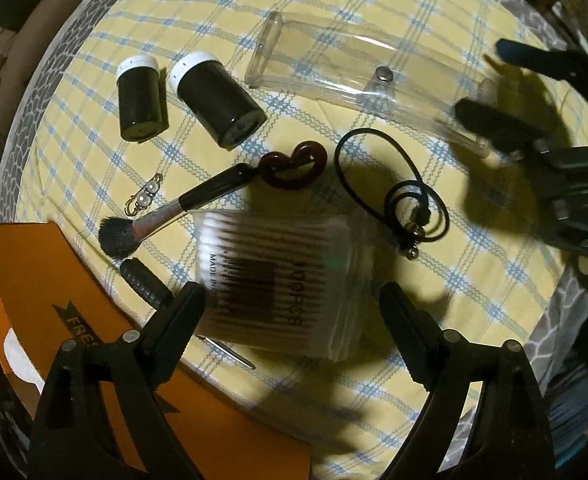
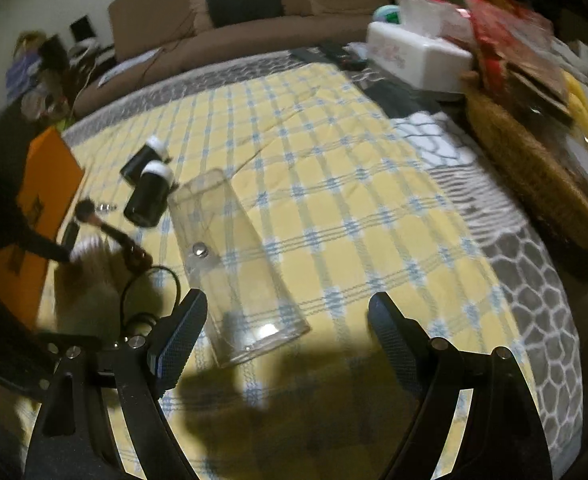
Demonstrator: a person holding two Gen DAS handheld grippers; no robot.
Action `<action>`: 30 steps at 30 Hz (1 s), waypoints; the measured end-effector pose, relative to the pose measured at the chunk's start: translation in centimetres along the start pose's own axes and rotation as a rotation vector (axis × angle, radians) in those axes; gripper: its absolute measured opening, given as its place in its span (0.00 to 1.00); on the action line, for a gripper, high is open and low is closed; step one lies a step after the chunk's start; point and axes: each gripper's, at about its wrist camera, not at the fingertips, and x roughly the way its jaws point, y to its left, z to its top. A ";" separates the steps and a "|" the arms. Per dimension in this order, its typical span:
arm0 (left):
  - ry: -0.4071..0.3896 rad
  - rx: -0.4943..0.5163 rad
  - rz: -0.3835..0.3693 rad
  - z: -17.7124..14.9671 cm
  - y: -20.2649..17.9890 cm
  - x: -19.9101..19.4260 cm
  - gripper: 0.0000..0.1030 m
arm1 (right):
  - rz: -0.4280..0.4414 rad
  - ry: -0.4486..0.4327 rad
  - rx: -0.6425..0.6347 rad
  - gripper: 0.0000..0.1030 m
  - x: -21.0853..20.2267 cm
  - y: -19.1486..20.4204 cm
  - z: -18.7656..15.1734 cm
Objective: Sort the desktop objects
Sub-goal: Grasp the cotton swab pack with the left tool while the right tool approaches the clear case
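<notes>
**Both claws spread above the checked bench**

The left claw [image 1: 290,300] hangs spread over the cotton swab pack [image 1: 282,280]. The right claw [image 2: 288,316] gapes at the end of the clear pouch [image 2: 234,256]. Two black jars [image 1: 182,96] lie beyond, beside an orange box [image 1: 34,280].

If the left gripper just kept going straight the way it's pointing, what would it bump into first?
Most likely the clear bag of cotton swabs, which lies right between the open fingers of the left gripper. Depth is hard to judge here.
</notes>
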 end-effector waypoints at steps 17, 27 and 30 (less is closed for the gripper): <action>0.031 0.038 -0.004 -2.3 0.1 2.0 0.79 | -0.018 0.073 -0.114 0.79 2.7 2.1 0.1; -0.040 -0.051 -0.018 -4.7 1.6 0.5 0.68 | 0.095 0.047 0.002 0.64 1.4 0.9 0.8; -0.095 -0.103 -0.054 -5.8 2.7 -1.6 0.68 | 0.135 0.011 0.066 0.63 0.2 -0.1 1.3</action>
